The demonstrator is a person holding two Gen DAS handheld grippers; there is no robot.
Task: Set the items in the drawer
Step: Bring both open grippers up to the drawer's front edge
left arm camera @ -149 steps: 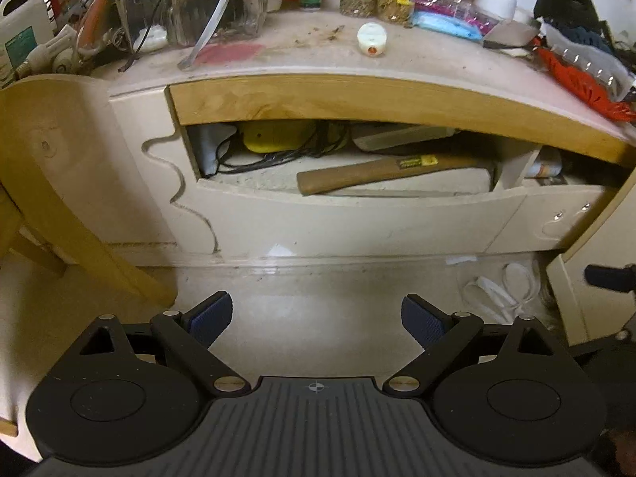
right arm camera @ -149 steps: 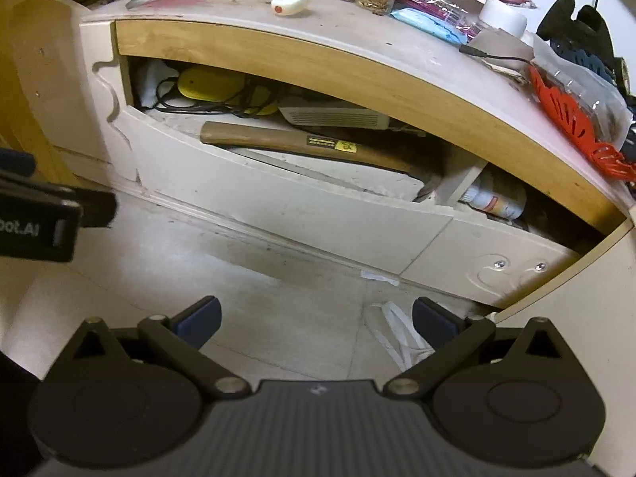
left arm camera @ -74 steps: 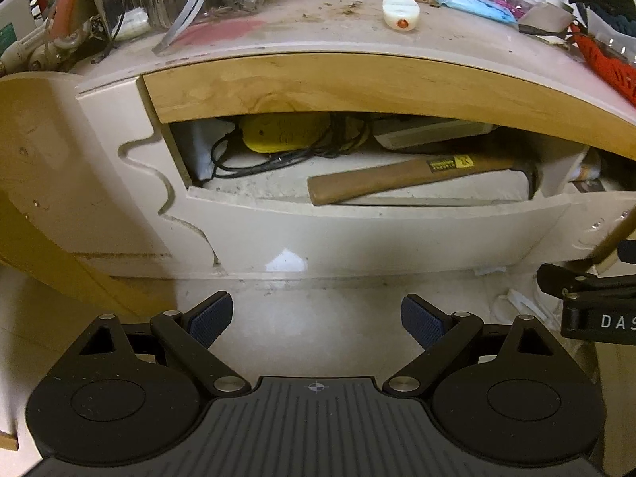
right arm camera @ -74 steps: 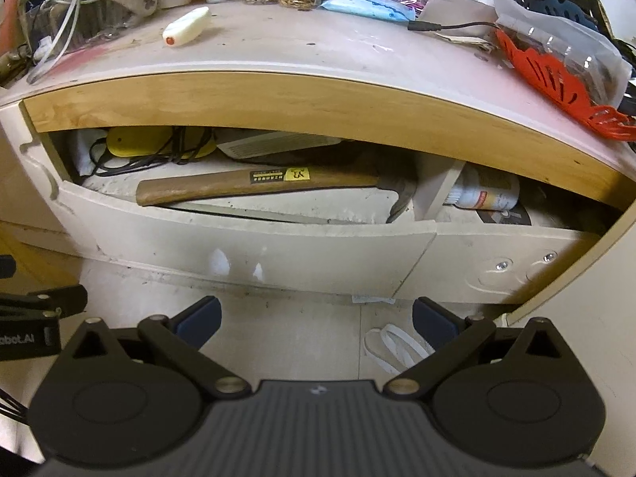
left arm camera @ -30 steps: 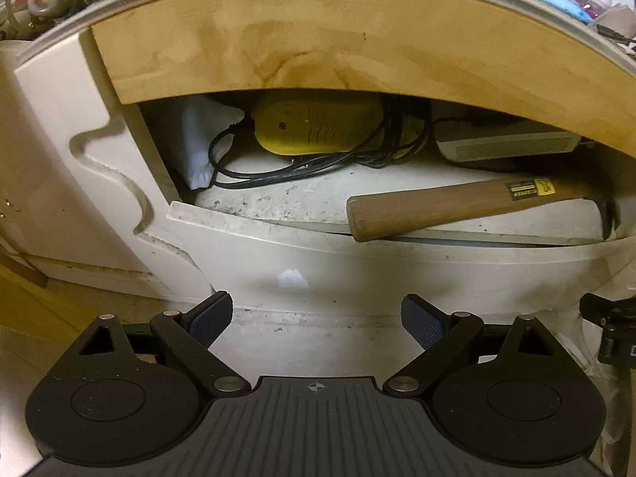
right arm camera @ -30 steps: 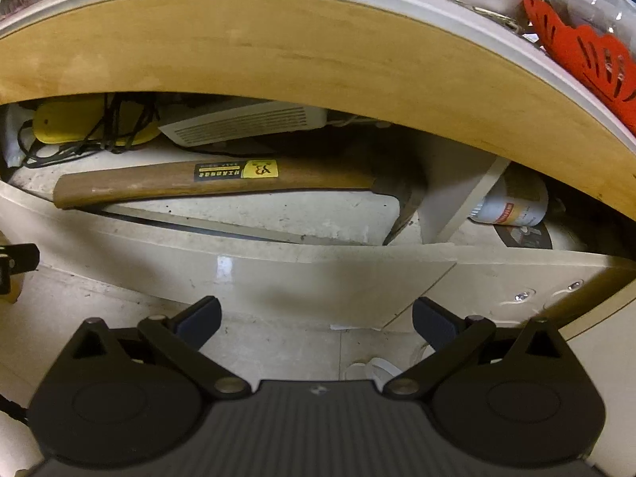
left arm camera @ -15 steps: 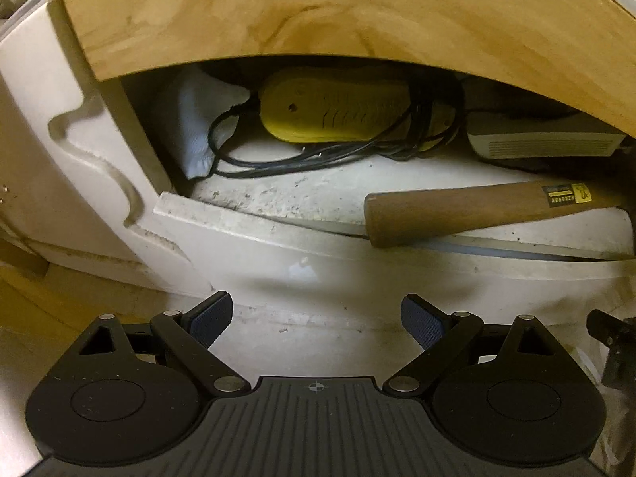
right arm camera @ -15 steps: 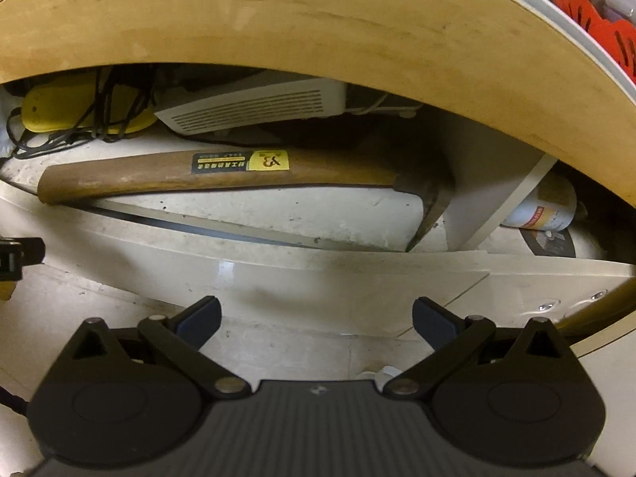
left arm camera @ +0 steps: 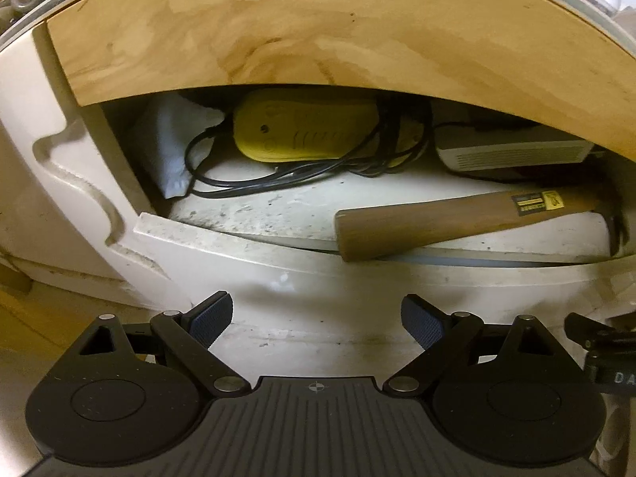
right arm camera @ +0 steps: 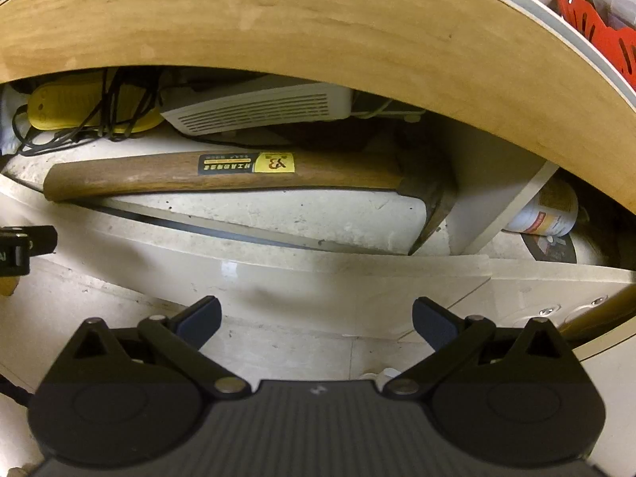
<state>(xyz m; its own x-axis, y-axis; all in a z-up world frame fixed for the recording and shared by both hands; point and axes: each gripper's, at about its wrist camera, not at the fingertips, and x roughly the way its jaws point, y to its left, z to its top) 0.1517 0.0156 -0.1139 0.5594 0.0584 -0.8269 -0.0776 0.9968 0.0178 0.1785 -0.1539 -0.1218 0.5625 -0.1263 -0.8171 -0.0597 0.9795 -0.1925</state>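
Wooden apron over pale, gritty drawer; hammer inside.

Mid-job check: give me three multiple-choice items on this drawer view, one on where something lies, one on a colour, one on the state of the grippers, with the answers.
1. Where does the hammer lie?
A. on the floor below the drawer
B. inside the open drawer, handle pointing left
C. on the desktop above

2. What colour is the corded device at the back of the drawer?
A. yellow
B. red
C. blue

3. What state are the left gripper and right gripper in?
A. both shut on the hammer
B. left shut, right open
C. both open and empty

Answers:
1 B, the wooden handle rests across the drawer with its head at the right end.
2 A, its shell is yellow with black cable looped over it.
3 C, each pair of fingers stands apart with nothing between, in front of the drawer.
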